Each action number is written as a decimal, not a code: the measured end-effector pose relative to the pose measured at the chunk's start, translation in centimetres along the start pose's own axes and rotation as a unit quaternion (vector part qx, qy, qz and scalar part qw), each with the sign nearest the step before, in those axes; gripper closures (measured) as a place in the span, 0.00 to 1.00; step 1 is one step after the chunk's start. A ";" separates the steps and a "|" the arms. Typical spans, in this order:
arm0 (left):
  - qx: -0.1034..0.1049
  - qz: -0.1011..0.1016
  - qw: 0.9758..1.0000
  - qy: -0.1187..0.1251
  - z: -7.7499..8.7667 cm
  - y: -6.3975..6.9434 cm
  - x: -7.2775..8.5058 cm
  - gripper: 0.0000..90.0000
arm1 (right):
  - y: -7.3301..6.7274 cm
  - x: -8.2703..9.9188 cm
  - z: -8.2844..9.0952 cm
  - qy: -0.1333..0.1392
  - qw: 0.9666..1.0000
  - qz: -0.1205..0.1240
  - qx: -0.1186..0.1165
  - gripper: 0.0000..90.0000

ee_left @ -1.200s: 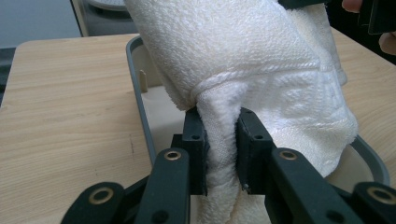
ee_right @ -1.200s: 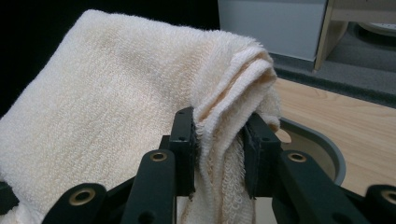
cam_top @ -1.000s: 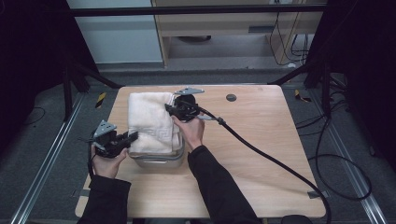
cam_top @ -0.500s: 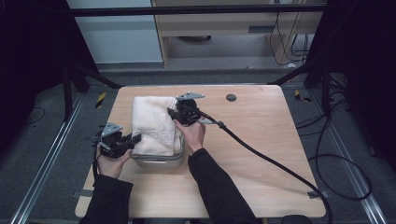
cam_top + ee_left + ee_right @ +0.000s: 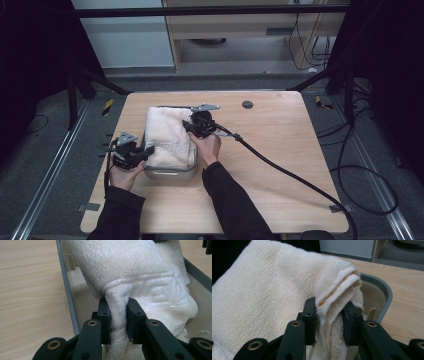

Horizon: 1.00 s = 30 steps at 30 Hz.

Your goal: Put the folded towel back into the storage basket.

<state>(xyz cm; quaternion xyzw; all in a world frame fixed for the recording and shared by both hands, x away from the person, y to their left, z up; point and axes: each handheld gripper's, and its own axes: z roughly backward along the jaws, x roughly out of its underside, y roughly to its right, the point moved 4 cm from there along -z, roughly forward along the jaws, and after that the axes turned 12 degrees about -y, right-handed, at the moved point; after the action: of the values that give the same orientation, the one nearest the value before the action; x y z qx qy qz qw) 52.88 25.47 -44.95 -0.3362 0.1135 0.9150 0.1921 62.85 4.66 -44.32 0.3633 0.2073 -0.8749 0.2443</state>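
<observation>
- A folded cream towel (image 5: pixel 167 136) lies draped over a grey bin (image 5: pixel 172 173) on the wooden table (image 5: pixel 280 150), partly inside it.
- The left gripper (image 5: pixel 117 315) has its jaws clamped on a bunched fold at the towel's near edge.
- The right gripper (image 5: pixel 330 315) pinches the layered edge at the towel's other side, above the bin's rim.

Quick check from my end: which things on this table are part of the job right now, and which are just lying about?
In the job:
- folded towel
- grey bin under it
- left gripper, shut on a towel fold
- right gripper, shut on the towel's folded edge

Lying about:
- dark round disc set in the table
- yellow-black pieces on the floor
</observation>
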 end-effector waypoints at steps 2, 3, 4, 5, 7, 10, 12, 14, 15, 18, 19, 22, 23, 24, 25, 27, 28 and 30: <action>-0.001 0.000 1.000 -0.002 -0.1 0.0 0.0 0.83 | 0.0 0.2 -0.2 -0.001 1.000 0.001 0.002 0.75; -0.001 0.001 1.000 -0.002 -0.2 -0.1 0.0 0.83 | 0.1 0.2 -0.3 0.000 1.000 0.002 0.002 0.75; -0.002 0.000 1.000 -0.003 -0.3 -0.1 0.0 0.83 | 0.0 0.3 -0.3 -0.001 1.000 0.000 0.004 0.75; -0.002 0.002 1.000 -0.005 -0.3 -0.1 0.1 0.83 | 0.0 0.3 -0.3 -0.002 1.000 0.000 0.004 0.75; -0.002 0.004 1.000 -0.008 -0.5 -0.2 0.1 0.83 | 0.0 0.3 -0.4 -0.001 1.000 0.001 0.007 0.75; -0.004 0.006 1.000 -0.012 -0.7 -0.2 0.2 0.82 | 0.0 0.5 -0.4 -0.004 1.000 0.003 0.010 0.75; -0.005 0.007 1.000 -0.016 -0.9 -0.3 0.2 0.81 | 0.0 0.6 -0.5 -0.006 1.000 0.005 0.014 0.74; -0.008 0.007 1.000 -0.017 -1.0 -0.3 0.2 0.80 | 0.0 0.7 -0.6 -0.007 1.000 0.007 0.017 0.74; -0.009 0.007 1.000 -0.019 -1.0 -0.3 0.2 0.80 | 0.0 0.8 -0.6 -0.007 1.000 0.007 0.018 0.74; -0.013 0.009 1.000 -0.020 -1.1 -0.3 0.3 0.77 | 0.0 1.0 -0.7 -0.010 1.000 0.010 0.020 0.73; -0.014 0.010 1.000 -0.020 -1.1 -0.4 0.3 0.76 | 0.0 1.0 -0.7 -0.011 1.000 0.010 0.020 0.73; -0.016 0.010 1.000 -0.019 -1.1 -0.4 0.2 0.74 | 0.0 1.1 -0.7 -0.009 0.999 0.018 0.026 0.73; -0.018 0.011 1.000 -0.019 -1.1 -0.5 0.2 0.73 | 0.0 1.1 -0.7 -0.009 0.999 0.019 0.028 0.72; -0.020 0.012 1.000 -0.018 -1.1 -0.5 0.2 0.71 | 0.0 1.1 -0.8 -0.010 0.999 0.019 0.029 0.72; -0.022 0.013 1.000 -0.016 -1.1 -0.5 0.2 0.70 | 0.0 1.2 -0.8 -0.011 0.999 0.021 0.029 0.72; -0.026 0.014 1.000 -0.010 -1.0 -0.5 0.1 0.68 | 0.0 1.3 -0.8 -0.015 0.999 0.023 0.031 0.71; -0.029 0.014 0.999 -0.006 -0.9 -0.5 0.1 0.66 | 0.0 1.3 -0.9 -0.014 0.999 0.026 0.033 0.69; -0.033 0.014 0.999 0.004 -0.5 -0.5 0.0 0.64 | 0.0 1.3 -0.9 -0.015 0.999 0.033 0.037 0.67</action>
<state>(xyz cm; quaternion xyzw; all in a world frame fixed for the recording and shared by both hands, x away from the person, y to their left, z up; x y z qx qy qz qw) 53.38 25.73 -45.32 -0.3445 0.0893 0.9194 0.1674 62.54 4.77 -45.90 0.3659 0.1586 -0.8786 0.2626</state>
